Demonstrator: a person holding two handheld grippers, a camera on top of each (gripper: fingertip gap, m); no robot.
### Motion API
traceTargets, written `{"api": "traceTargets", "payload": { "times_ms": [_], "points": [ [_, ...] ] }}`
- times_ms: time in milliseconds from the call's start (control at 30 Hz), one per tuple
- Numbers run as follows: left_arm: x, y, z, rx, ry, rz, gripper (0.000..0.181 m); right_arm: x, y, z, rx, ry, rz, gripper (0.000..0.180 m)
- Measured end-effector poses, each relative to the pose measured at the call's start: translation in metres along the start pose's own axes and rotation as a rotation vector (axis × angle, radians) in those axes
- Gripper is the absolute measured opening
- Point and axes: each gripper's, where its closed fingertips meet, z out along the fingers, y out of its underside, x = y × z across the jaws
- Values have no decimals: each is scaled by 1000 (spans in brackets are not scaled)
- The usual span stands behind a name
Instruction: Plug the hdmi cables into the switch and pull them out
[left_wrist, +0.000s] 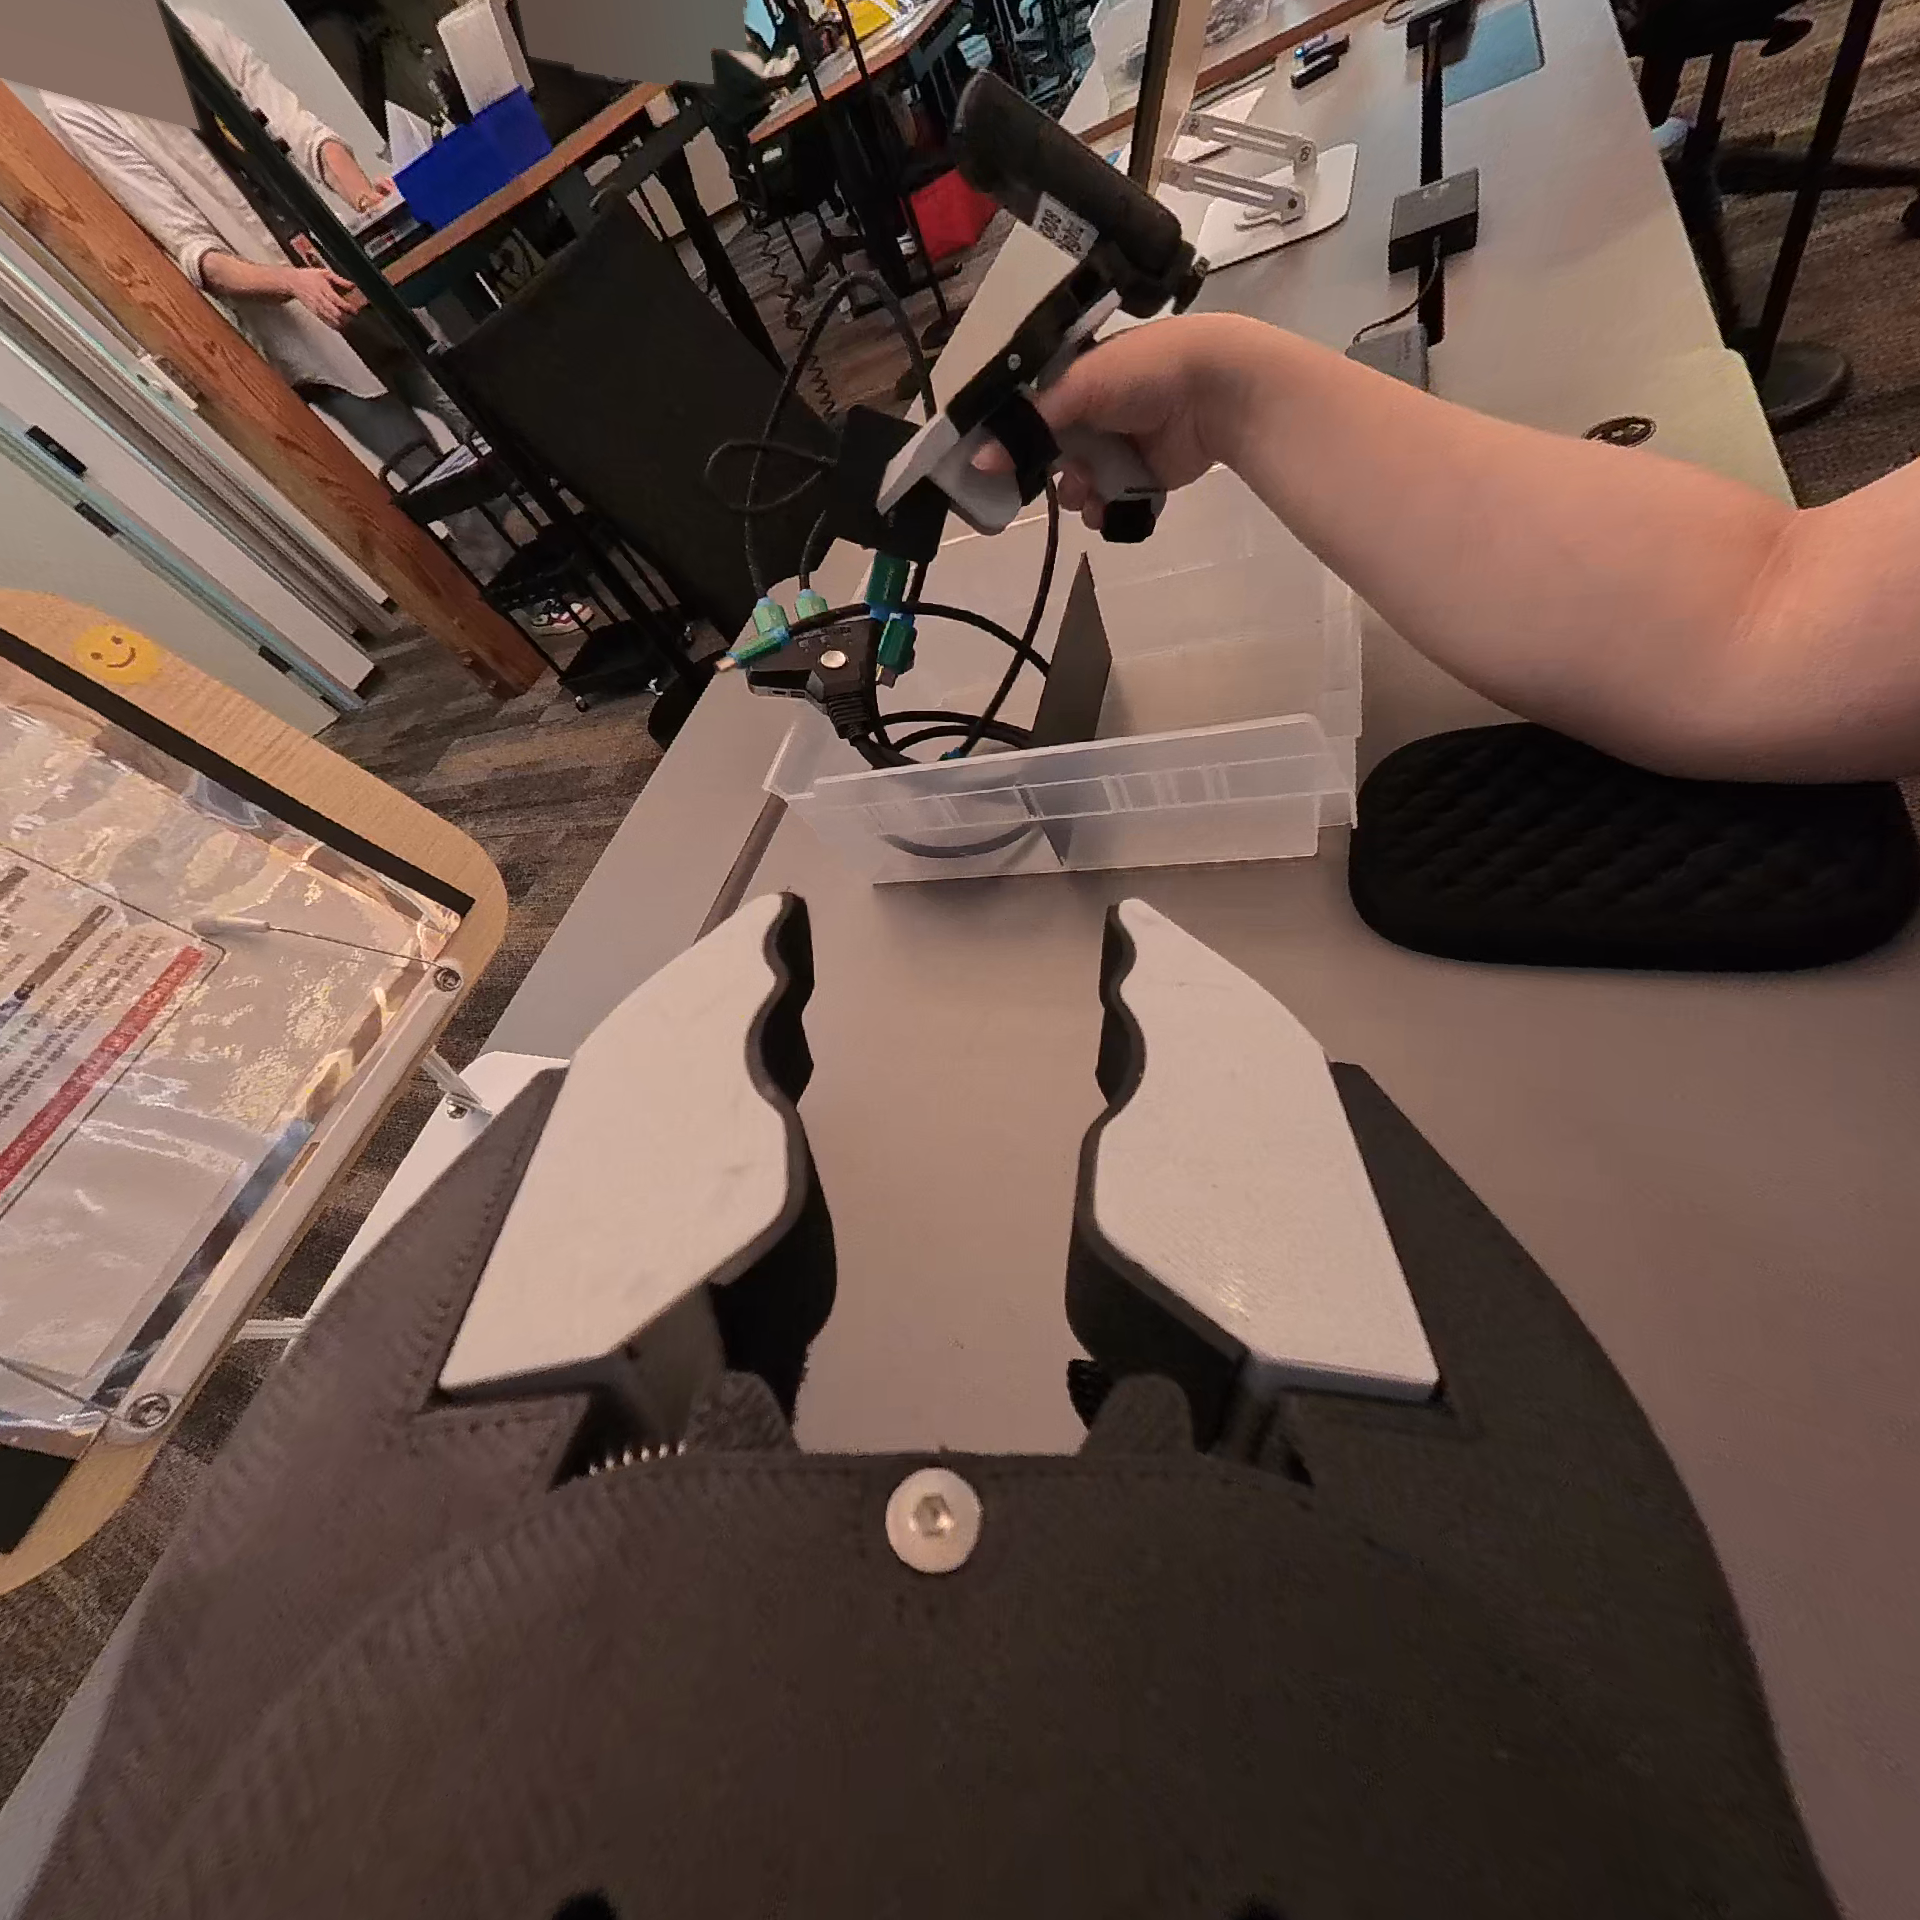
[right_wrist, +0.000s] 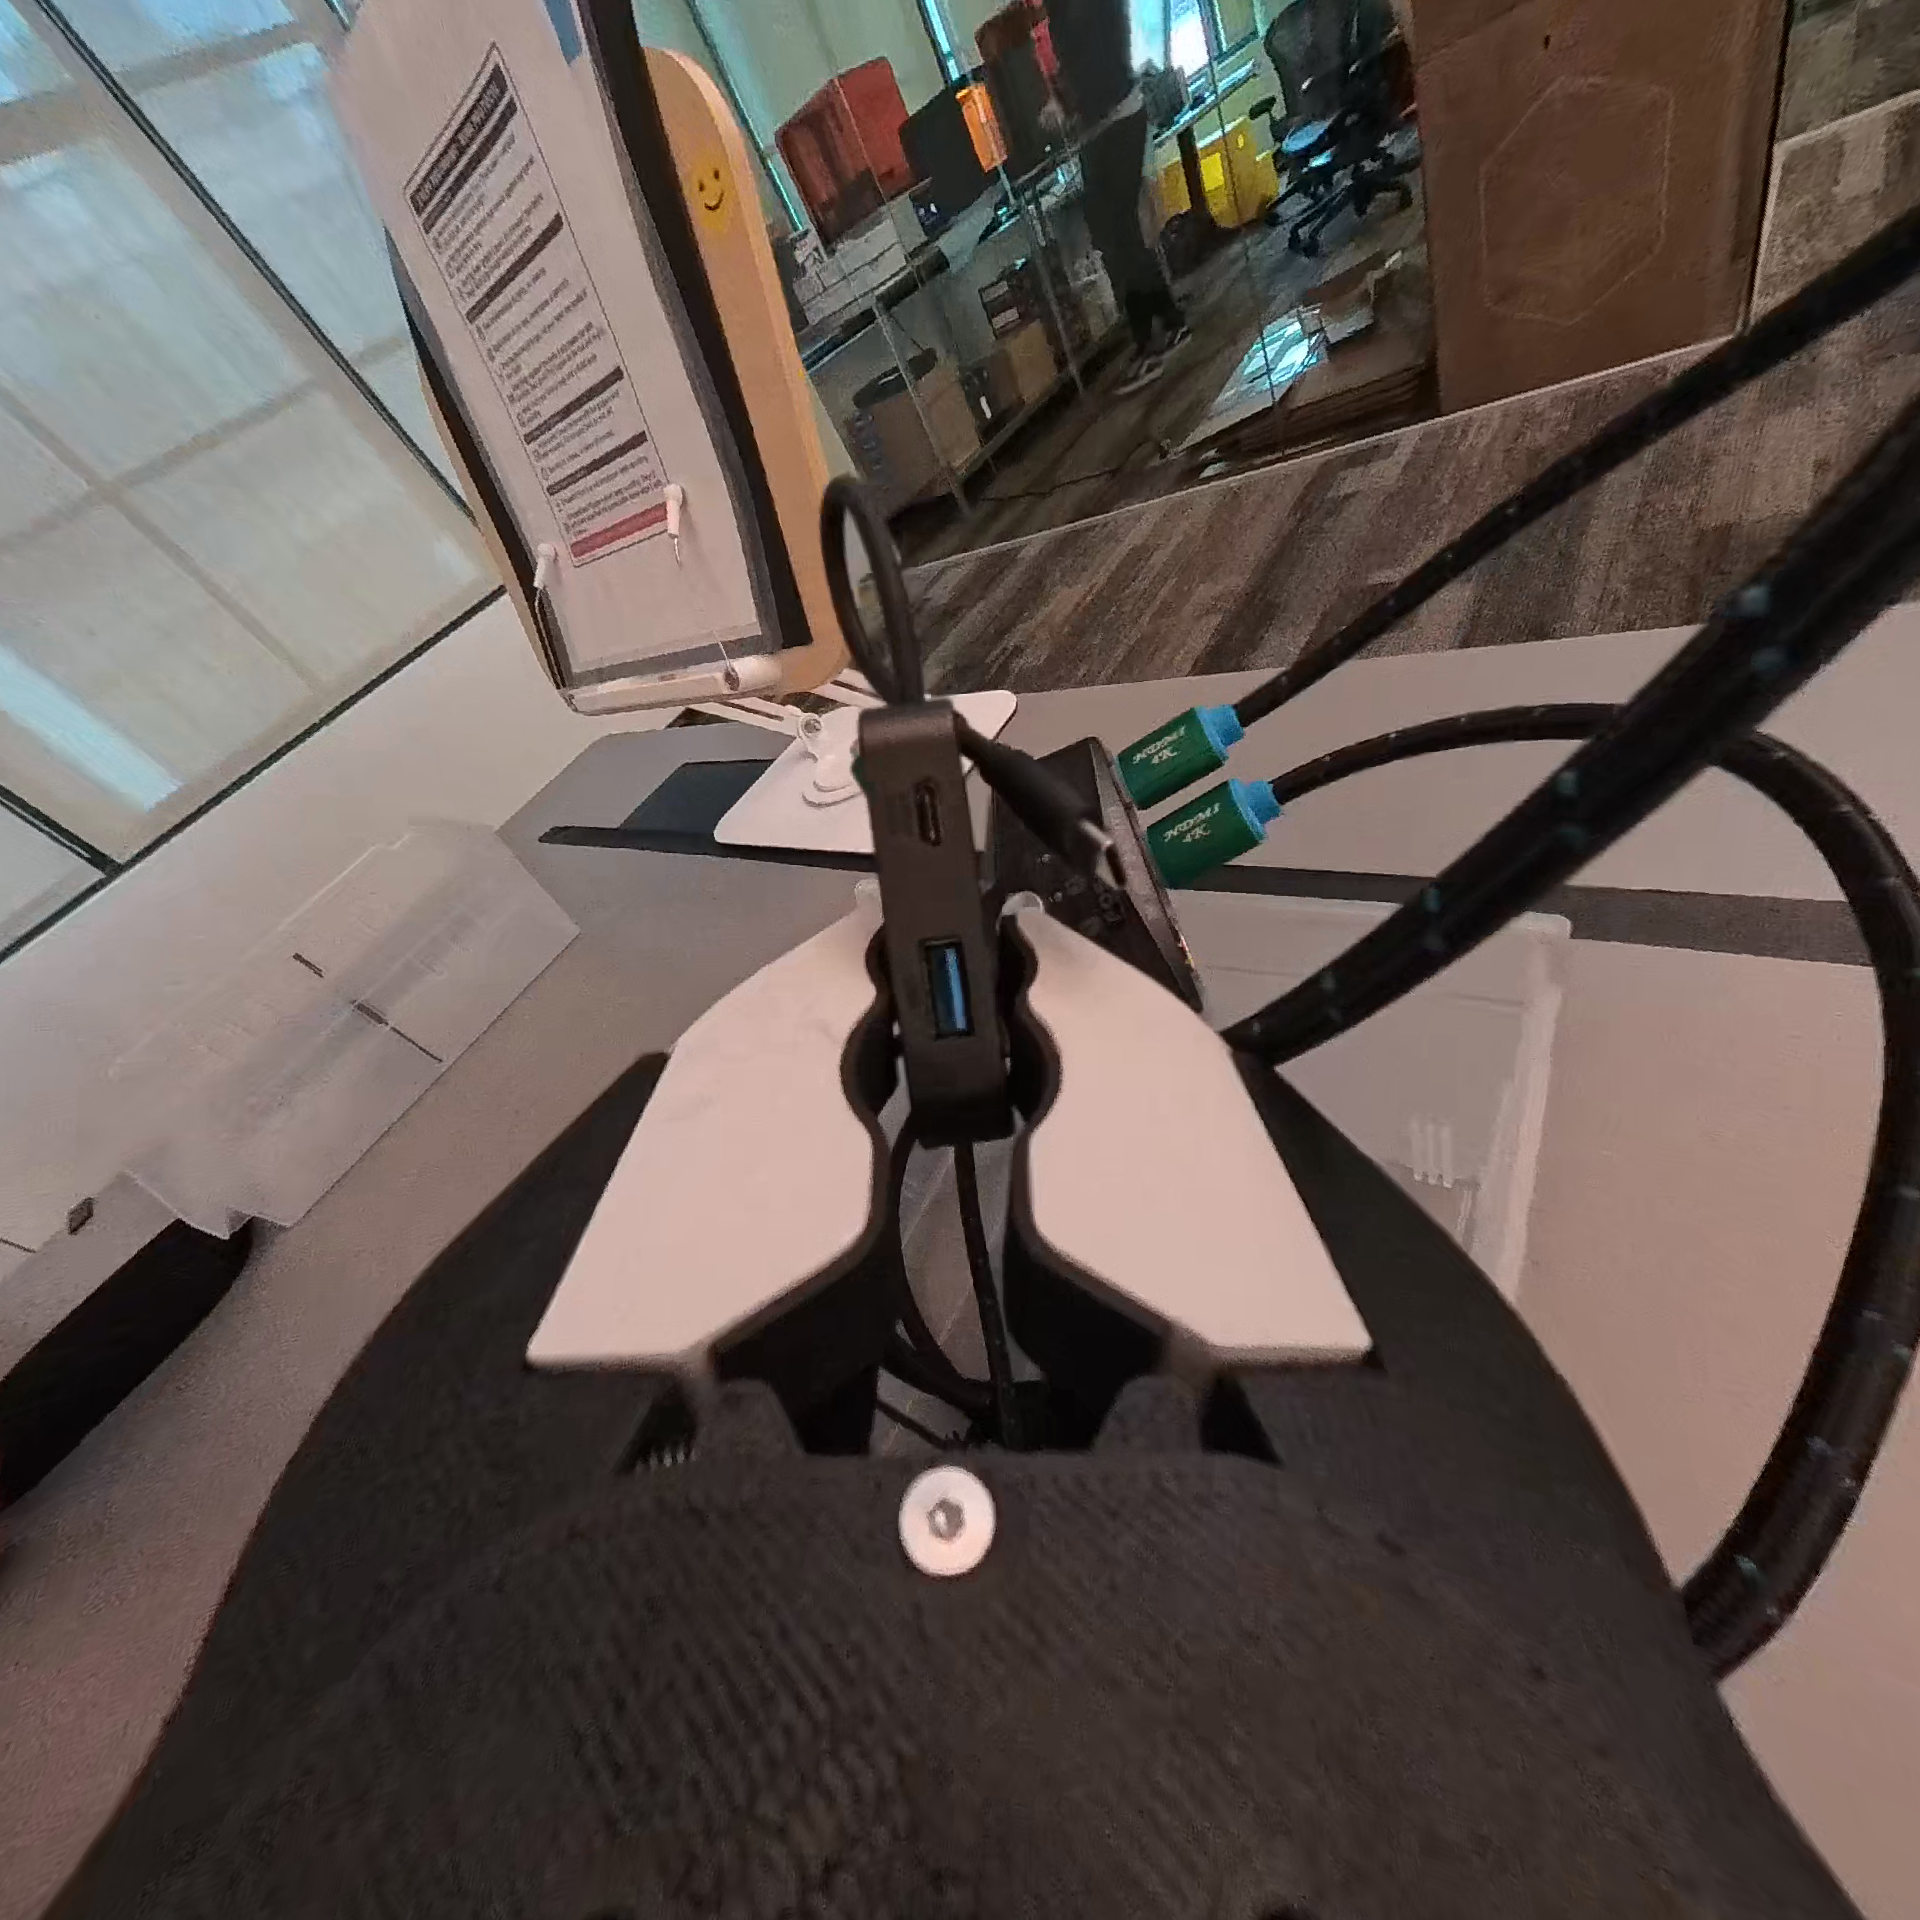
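Note:
My right gripper (right_wrist: 943, 920) is shut on a slim dark grey adapter hub (right_wrist: 940, 997) with a blue port, held upright. In the left wrist view a hand holds this gripper (left_wrist: 914, 499) above a clear plastic bin (left_wrist: 1143, 821). The black HDMI switch (left_wrist: 821, 665) hangs just under it over the bin's left end, with several green-ended HDMI plugs (left_wrist: 894, 644) at it. In the right wrist view the switch (right_wrist: 1132, 862) sits behind the hub with two green plugs (right_wrist: 1195, 800) in its side. My left gripper (left_wrist: 956, 935) is open and empty, low over the grey table (left_wrist: 1403, 1299).
Thick black braided cables (right_wrist: 1860, 1039) loop from the bin on the right. A black padded rest (left_wrist: 1631, 842) lies right of the bin. A sign board on a stand (left_wrist: 208, 987) is off the table's left edge. A second clear bin (right_wrist: 312, 987) lies nearby.

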Motion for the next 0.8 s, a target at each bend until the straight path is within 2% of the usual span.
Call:
{"api": "traceTargets", "payload": {
  "times_ms": [100,233,300,367,533,667,800],
  "points": [
    [-2,-1,-2,8,-1,-12,52,-2,-6,-4,9,3,-49,21],
    [-4,1,-1,13,6,-37,52,-21,-31,-14,105,-14,-143,23],
    [-5,3,1,2,5,-40,52,-24,-34,-16,93,41,-234,15],
    [-4,5,3,-8,7,-39,52,-19,-31,-15,45,121,-302,15],
    [-2,6,5,-22,9,-33,52,-15,-16,-22,-56,125,-204,14],
    [-2,8,4,-34,8,-32,52,0,22,-26,-238,97,-146,14],
    [-3,7,3,-27,11,-38,51,2,25,-26,-220,54,-155,14]
  ]
}}
